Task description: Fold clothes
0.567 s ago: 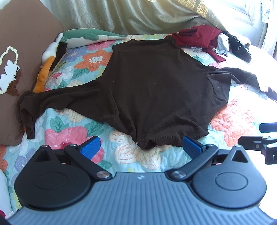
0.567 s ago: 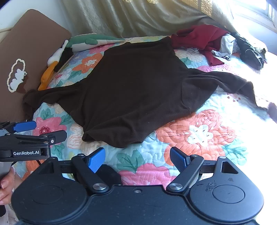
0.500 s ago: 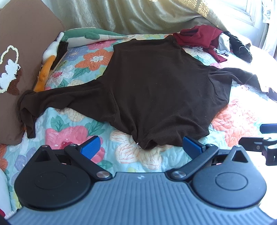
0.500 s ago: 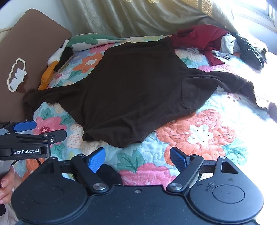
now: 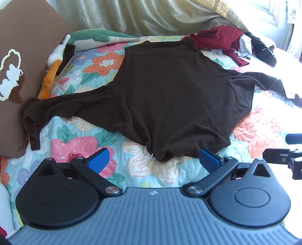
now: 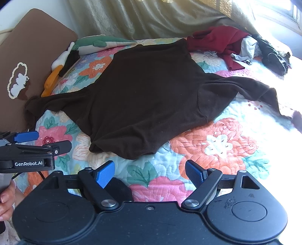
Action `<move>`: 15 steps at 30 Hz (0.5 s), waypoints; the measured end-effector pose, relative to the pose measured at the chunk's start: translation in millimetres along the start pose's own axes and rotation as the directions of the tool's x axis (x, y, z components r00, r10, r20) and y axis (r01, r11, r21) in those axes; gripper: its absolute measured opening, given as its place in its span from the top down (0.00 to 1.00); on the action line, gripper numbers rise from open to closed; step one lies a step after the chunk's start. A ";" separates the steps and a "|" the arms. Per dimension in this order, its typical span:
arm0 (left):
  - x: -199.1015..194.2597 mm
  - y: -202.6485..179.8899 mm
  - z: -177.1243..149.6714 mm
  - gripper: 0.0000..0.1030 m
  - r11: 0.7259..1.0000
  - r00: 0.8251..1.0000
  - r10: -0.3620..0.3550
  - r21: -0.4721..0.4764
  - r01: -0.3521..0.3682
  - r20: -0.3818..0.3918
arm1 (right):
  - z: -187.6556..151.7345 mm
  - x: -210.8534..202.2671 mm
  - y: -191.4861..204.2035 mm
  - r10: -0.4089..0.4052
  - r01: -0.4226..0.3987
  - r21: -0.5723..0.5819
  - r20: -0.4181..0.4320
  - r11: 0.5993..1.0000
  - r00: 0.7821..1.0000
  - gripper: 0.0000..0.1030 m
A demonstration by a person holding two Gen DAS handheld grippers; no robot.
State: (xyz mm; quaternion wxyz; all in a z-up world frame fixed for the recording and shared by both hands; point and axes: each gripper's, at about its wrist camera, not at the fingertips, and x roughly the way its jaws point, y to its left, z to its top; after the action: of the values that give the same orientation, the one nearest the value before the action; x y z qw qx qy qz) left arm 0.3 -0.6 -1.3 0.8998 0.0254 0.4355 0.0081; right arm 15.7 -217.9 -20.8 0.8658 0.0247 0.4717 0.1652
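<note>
- A dark brown long-sleeved knit top (image 5: 175,94) lies spread flat in the middle of a floral quilted bedspread (image 5: 79,145), its hem at the far end and its neck end bunched at the near edge.
- Its left sleeve (image 5: 62,107) stretches out to the left and droops over the side of the bed beside a brown cushion with a white embroidered outline (image 5: 22,62); its right sleeve (image 5: 260,81) runs out to the right into bright sunlight.
- The body of the top is mostly smooth, with soft puckers along the near edge and a small pale loop showing at that edge (image 5: 153,158).
- Far right of the top sits a heap of other clothes: a dark red garment (image 5: 220,40), something pale grey and a black piece (image 5: 264,50).
- Far left, a green and white plush toy with an orange part (image 5: 90,40) lies against the cushion, with an olive curtain (image 5: 151,17) hanging behind the bed.
- The left gripper (image 5: 153,159) hovers just over the near edge of the top, tilted downward, its blue-padded fingers (image 5: 98,160) spread wide with nothing between them.
- The right gripper (image 6: 151,172) hangs above the bedspread near the top's near edge, a little to the right, its blue pads (image 6: 195,172) also well apart and empty.
- In the right wrist view a person's hand (image 6: 6,199) shows at the lower left, beneath the left gripper.
</note>
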 end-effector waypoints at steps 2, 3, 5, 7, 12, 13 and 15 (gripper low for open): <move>0.4 0.3 -0.4 0.00 1.000 1.000 -0.005 0.000 0.005 -0.002 | 0.6 -0.3 1.0 -0.002 0.002 -0.001 0.000 1.000 1.000 0.17; 0.6 0.3 -0.7 0.00 1.000 1.000 -0.007 0.000 0.007 -0.003 | 0.7 -0.3 0.9 -0.004 0.004 -0.001 0.000 1.000 1.000 0.17; 1.2 0.1 -1.3 0.00 1.000 1.000 -0.005 0.003 0.005 -0.004 | 0.6 -0.2 2.5 -0.009 0.009 -0.001 0.000 1.000 1.000 0.17; 1.9 0.3 -1.9 0.00 1.000 1.000 -0.005 0.004 0.005 -0.005 | 0.5 -0.3 2.8 -0.011 0.011 -0.001 0.000 1.000 1.000 0.17; 2.6 2.2 -3.6 0.00 1.000 1.000 -0.008 0.005 0.008 -0.007 | 0.2 0.4 3.5 -0.009 0.009 -0.004 -0.002 1.000 1.000 0.17; 2.8 2.5 -3.7 0.00 1.000 1.000 -0.009 0.005 0.009 -0.007 | 0.2 0.5 3.5 -0.009 0.009 -0.004 -0.003 1.000 1.000 0.17; 3.3 3.1 -4.5 0.00 1.000 1.000 -0.009 0.003 0.009 -0.008 | 0.8 0.4 3.7 -0.012 0.012 -0.005 -0.002 1.000 1.000 0.17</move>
State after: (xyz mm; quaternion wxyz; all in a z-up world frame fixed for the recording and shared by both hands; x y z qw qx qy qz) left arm -1.1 2.8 -6.6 0.8980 0.0249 0.4392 0.0034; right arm 15.5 -214.2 -20.0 0.8663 0.0195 0.4723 0.1611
